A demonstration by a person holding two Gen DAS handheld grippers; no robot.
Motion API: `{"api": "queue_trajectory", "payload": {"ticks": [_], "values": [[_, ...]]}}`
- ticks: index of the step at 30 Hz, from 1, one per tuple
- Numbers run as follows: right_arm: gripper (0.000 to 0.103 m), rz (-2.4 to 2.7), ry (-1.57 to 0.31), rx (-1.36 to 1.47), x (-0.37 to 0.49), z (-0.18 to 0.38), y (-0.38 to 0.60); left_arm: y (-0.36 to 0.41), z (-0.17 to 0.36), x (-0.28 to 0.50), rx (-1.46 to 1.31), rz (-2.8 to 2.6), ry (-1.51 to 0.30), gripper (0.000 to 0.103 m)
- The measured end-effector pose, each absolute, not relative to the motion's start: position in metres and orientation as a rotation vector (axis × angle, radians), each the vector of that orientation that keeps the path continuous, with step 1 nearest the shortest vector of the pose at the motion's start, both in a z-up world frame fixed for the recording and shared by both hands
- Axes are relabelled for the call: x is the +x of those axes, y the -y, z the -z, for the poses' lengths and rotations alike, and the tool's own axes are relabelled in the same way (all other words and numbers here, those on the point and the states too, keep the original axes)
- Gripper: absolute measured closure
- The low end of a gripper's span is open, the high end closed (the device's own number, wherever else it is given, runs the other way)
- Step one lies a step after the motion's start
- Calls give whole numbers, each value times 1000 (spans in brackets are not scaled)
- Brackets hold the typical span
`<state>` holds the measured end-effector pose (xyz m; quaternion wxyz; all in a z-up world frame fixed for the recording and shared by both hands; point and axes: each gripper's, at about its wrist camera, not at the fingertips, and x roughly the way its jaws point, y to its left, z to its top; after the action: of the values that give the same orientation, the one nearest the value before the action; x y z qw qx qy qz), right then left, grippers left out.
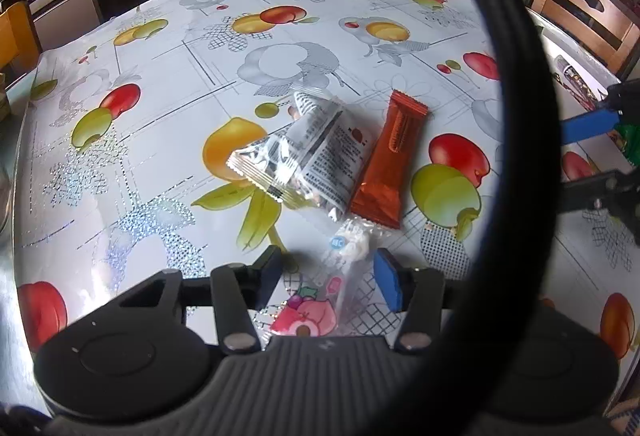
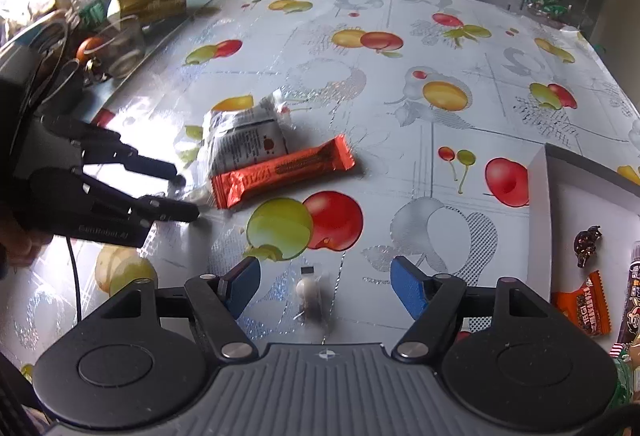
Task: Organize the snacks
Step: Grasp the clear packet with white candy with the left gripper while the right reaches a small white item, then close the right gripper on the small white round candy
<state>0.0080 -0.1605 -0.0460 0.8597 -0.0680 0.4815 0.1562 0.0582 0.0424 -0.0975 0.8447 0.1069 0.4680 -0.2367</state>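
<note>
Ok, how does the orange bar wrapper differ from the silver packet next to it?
The orange bar wrapper is long, narrow and plain orange; the silver packet is wider, shiny, and covered in dark print. The bar lies flat on the tablecloth; the packet is crumpled and, in the left wrist view, rests across a second silver packet. Both are sealed and lie touching, and neither is gripped.
</note>
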Motion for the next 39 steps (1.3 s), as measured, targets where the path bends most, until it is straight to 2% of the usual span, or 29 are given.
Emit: {"api": "queue_trajectory", "payload": {"ticks": [7, 9, 11, 17, 25, 29, 39], "values": [[32, -349, -1020, -168, 6, 51, 156, -30, 99, 47, 243, 495, -962, 53], [32, -350, -1020, -166, 6, 52, 156, -27, 99, 43, 247, 491, -947, 59], [32, -352, -1017, -164, 7, 51, 157, -25, 99, 39, 246, 489, -935, 72], [31, -353, -1014, -173, 13, 51, 156, -20, 99, 30, 236, 467, -926, 86], [35, -398, -1051, -218, 6, 64, 148, -25, 99, 25, 170, 433, -947, 91], [49, -405, -1072, -223, 5, 70, 147, -25, 98, 20, 162, 428, -954, 91], [59, -403, -1076, -238, 7, 80, 144, -21, 86, 11, 154, 415, -934, 91]]}}
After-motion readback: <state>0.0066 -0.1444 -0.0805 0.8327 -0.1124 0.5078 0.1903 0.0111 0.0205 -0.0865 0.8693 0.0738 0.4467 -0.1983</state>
